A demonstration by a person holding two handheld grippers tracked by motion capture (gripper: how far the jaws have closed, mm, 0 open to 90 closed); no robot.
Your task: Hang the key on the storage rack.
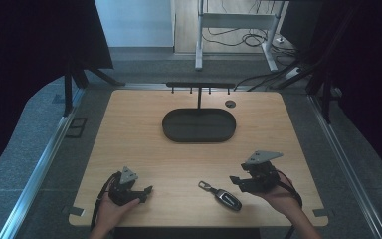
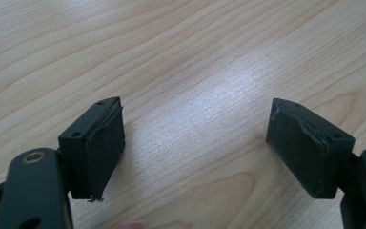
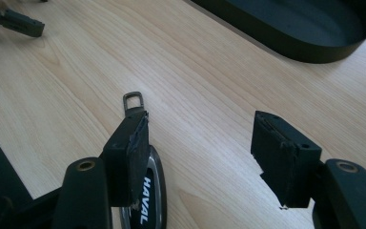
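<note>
A black car key fob [image 1: 227, 199] with a metal loop [image 1: 204, 185] lies flat on the wooden table [image 1: 144, 144] near the front edge. My right gripper [image 1: 236, 183] hovers just right of it, open and pointing left. In the right gripper view the fob [image 3: 152, 191], marked HAVAL, lies half behind the left jaw, its loop [image 3: 133, 101] poking out beyond; the gap of the right gripper [image 3: 200, 129] holds nothing. My left gripper [image 1: 145, 194] rests open at the front left, apart from the fob. Bare wood lies between the jaws of the left gripper [image 2: 195, 129].
A black oval tray [image 1: 199, 134] sits at the middle back, also seen as the tray [image 3: 314, 47] ahead of the right gripper. Behind it stands a black hook rack [image 1: 199, 85]. A round cable port [image 1: 230, 103] is set in the tabletop.
</note>
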